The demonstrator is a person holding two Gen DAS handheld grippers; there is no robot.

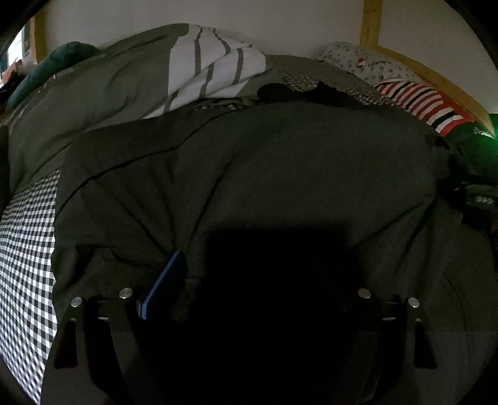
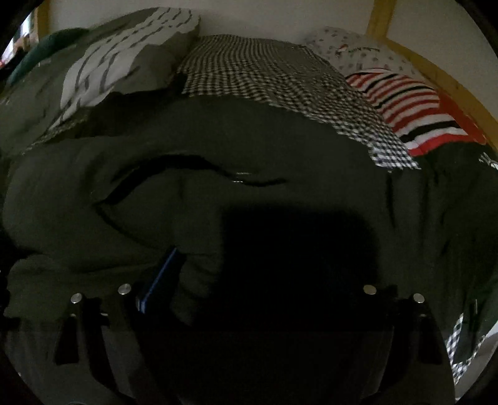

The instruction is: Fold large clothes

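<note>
A large dark olive garment (image 1: 249, 174) lies spread over a bed with a black-and-white checked sheet (image 1: 28, 236). It also fills the right wrist view (image 2: 218, 149), where a dark zipper line (image 2: 193, 168) curves across it. My left gripper (image 1: 249, 274) is pressed low into the cloth; only its blue left finger (image 1: 165, 280) shows, with a fold bunched against it. My right gripper (image 2: 249, 274) sits the same way, blue finger (image 2: 162, 277) visible beside a bunched fold. The right finger of each is lost in shadow.
Behind the garment lie a green and white striped duvet (image 1: 211, 68), a red, white and black striped cloth (image 1: 423, 99) and a spotted white pillow (image 1: 367, 62). A white wall with a yellow wooden frame (image 1: 370, 21) closes off the back. The checked sheet (image 2: 280, 78) also shows in the right wrist view.
</note>
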